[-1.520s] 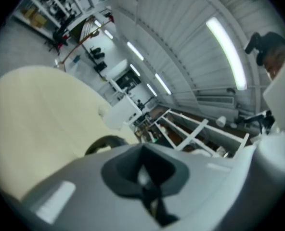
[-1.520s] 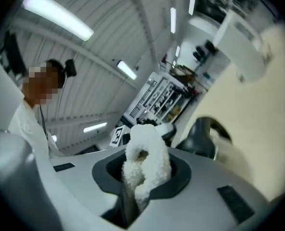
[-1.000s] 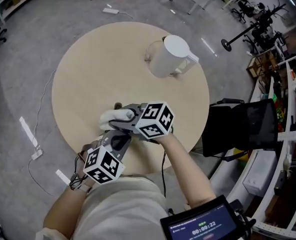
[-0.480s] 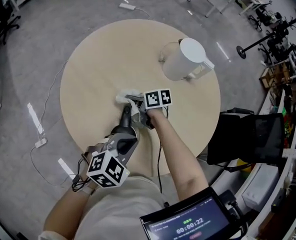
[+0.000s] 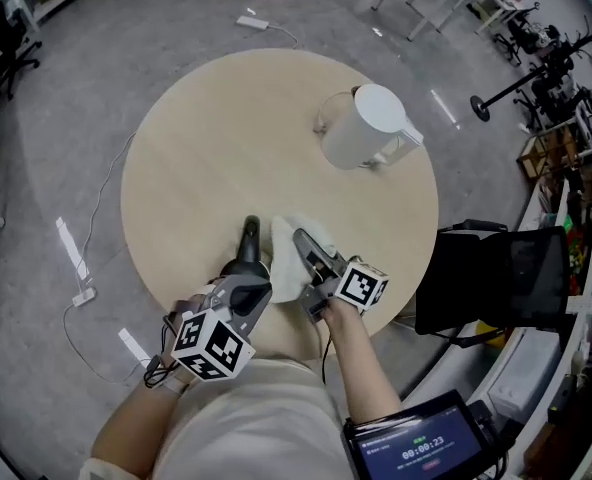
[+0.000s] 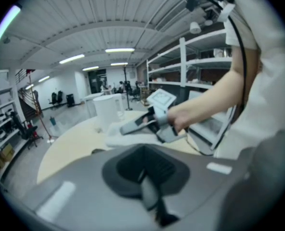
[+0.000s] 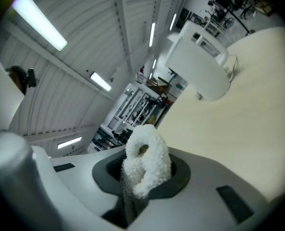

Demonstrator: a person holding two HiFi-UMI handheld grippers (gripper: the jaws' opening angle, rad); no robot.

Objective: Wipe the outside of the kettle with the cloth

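Observation:
The white kettle [image 5: 361,128] stands upright with its lid down at the far right of the round table [image 5: 196,158]. It also shows in the left gripper view, as kettle [image 6: 106,110], and in the right gripper view, as kettle [image 7: 200,64]. My right gripper [image 5: 301,238] is shut on the white fluffy cloth [image 5: 289,260], which trails on the table near the front edge. A bunch of the cloth [image 7: 145,160] sits between its jaws. My left gripper [image 5: 250,229] lies just left of the cloth, jaws together and holding nothing. Both are well short of the kettle.
A black chair or bag [image 5: 486,268] stands off the table's right edge. A tablet with a timer [image 5: 416,448] is at the bottom right. Cables [image 5: 76,288] lie on the floor to the left. Desks and stands line the back right.
My right gripper has drawn back from the table's middle toward the front edge, dragging the cloth with it. The left gripper has hardly moved.

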